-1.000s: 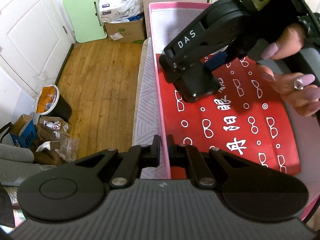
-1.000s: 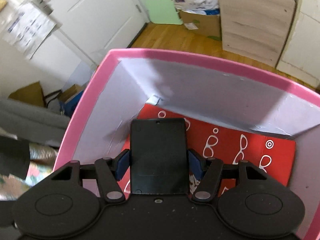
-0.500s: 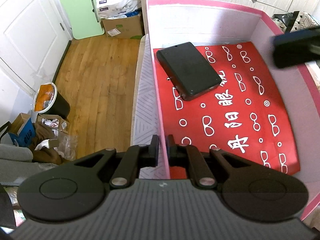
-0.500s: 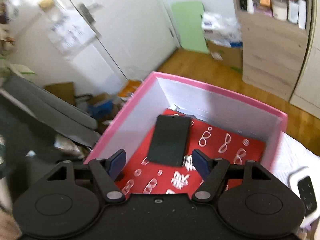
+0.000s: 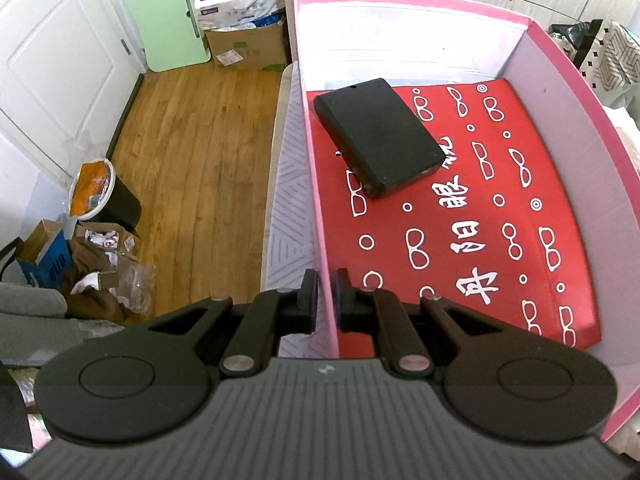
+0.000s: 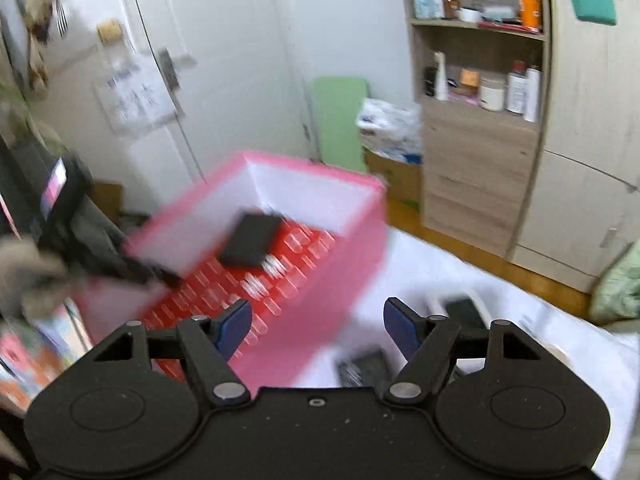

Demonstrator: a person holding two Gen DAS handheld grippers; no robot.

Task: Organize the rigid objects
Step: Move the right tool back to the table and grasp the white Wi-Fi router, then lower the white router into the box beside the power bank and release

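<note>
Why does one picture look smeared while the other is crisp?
Right wrist view: motion blur smears the pink box and the black case inside it. Left wrist view: sharp, though fisheye bends the box walls and daylight washes out its far white wall.

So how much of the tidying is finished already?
One flat black case already lies inside the pink box, on its red paper lining. The left gripper is pinching the box's wall to steady it. The right gripper is open and empty. A few blurry dark things on the white surface beside the box probably come next.
</note>
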